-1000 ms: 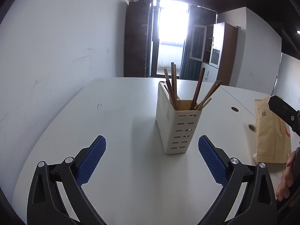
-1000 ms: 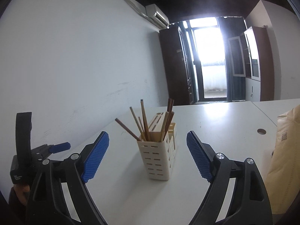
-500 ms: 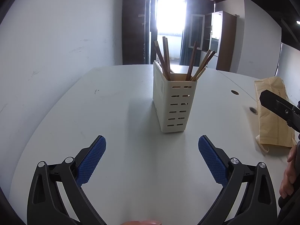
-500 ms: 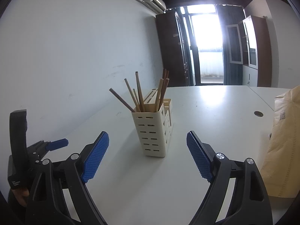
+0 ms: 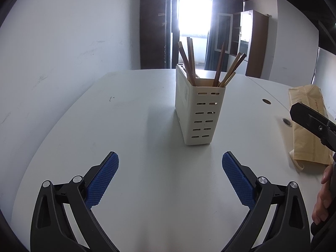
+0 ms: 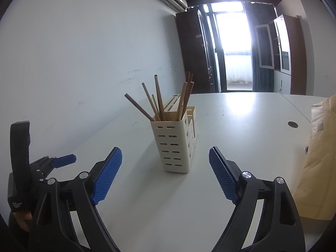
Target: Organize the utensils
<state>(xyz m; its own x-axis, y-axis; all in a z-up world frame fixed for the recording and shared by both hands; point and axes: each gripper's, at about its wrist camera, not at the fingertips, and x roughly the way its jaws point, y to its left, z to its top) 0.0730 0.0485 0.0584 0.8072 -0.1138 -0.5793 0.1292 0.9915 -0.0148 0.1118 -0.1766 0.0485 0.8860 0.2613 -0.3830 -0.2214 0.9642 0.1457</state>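
L gripper (image 5: pixel 170 163) jaws spread, empty | R gripper (image 6: pixel 165 157) same | holder (image 5: pixel 199 113) w/ chopsticks (image 5: pixel 190 58) upright ahead of both jaw gaps, no contact | sticks lean on rim, likely sorted | envelope (image 5: pixel 308 126) right of L jaws

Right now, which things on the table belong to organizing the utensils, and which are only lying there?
For the job:
- chopsticks, standing in the holder
- cream slotted utensil holder
- left gripper and right gripper, both open and empty

Just lying about:
- brown padded envelope, on the white table
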